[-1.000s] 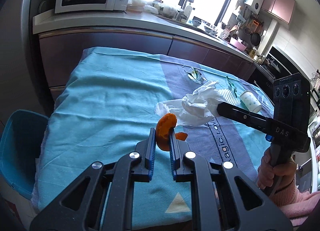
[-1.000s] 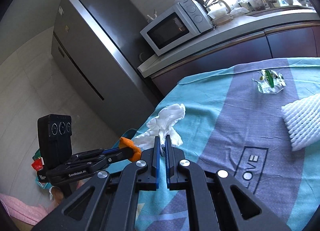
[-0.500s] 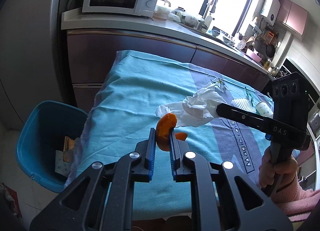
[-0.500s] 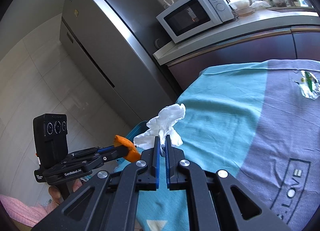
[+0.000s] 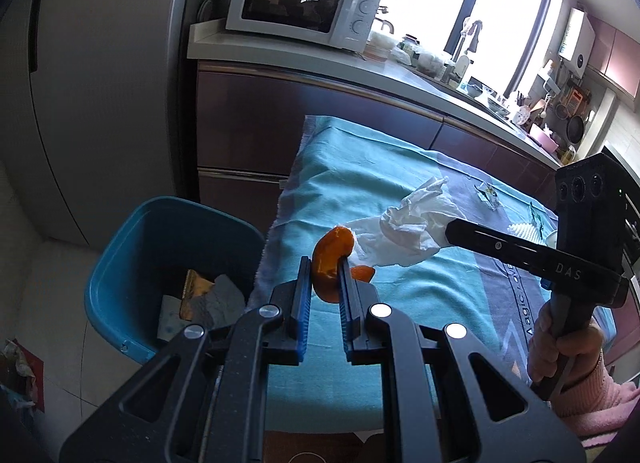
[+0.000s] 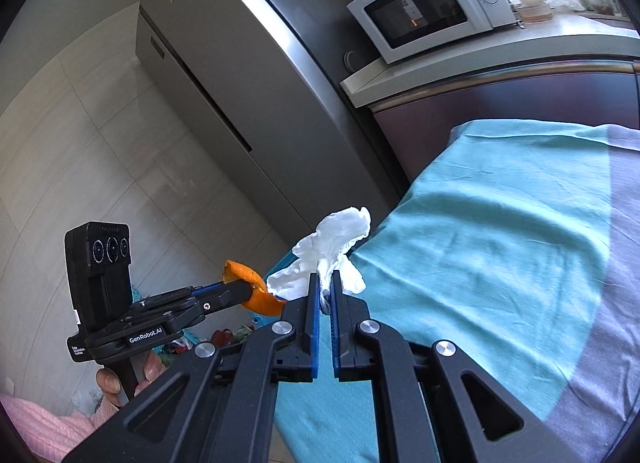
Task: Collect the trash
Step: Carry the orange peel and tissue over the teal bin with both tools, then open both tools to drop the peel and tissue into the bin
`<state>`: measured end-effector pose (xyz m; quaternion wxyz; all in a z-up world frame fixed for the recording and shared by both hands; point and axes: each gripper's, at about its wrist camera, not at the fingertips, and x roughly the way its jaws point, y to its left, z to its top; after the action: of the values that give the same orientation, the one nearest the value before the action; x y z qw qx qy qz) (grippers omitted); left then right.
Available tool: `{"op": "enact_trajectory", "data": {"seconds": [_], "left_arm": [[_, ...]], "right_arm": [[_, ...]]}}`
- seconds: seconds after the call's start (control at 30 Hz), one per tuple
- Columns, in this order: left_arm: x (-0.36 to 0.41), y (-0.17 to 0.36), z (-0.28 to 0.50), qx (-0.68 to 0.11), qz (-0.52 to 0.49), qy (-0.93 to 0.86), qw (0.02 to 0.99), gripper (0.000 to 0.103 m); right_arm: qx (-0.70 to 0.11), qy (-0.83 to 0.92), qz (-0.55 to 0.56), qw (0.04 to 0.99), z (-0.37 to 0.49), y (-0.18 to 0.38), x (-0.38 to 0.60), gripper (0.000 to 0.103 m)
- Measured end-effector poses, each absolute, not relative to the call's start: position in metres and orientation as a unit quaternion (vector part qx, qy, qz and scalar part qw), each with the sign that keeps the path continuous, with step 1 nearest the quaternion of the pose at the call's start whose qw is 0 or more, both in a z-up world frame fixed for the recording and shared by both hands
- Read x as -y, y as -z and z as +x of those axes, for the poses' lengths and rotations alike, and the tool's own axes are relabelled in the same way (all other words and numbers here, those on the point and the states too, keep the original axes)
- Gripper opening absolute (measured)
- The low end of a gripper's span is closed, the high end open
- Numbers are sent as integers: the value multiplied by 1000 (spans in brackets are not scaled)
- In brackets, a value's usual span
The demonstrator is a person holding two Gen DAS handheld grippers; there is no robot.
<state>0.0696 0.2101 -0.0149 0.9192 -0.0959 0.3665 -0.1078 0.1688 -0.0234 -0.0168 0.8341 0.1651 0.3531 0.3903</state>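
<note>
A blue plastic waste bin (image 5: 132,263) stands on the pale tiled floor against the edge of the desk draped in a teal and grey cloth (image 5: 360,167); inside it lie a brownish wrapper and crumpled grey and white paper (image 5: 200,299). The left claw (image 5: 325,283) is clamped on a curled piece of orange peel (image 5: 332,255), held just past the desk's edge beside the bin's rim. The right claw (image 6: 325,287) is pinched tight on a crumpled white paper tissue (image 6: 336,239), held in the air at the same edge of the desk, close to the peel. Only the left wrist view shows the bin's contents, plus a small clear wrapper (image 5: 488,197) and a white foam net (image 5: 524,229) lying farther along the cloth. The right wrist view shows instead the tall grey refrigerator (image 6: 224,75), a white microwave oven (image 6: 432,7) and the person's fingers (image 6: 120,379) around the left handle, with a pink sleeve (image 6: 40,423) below.
</note>
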Motion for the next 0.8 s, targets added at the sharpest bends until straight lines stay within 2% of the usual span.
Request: {"op": "enact_trajectory", "data": {"seconds": [0.8], "left_arm": [[-289, 40, 84, -383, -114, 12, 917, 13]], "right_arm": [[-387, -420, 114, 813, 201, 23, -59, 4]]}}
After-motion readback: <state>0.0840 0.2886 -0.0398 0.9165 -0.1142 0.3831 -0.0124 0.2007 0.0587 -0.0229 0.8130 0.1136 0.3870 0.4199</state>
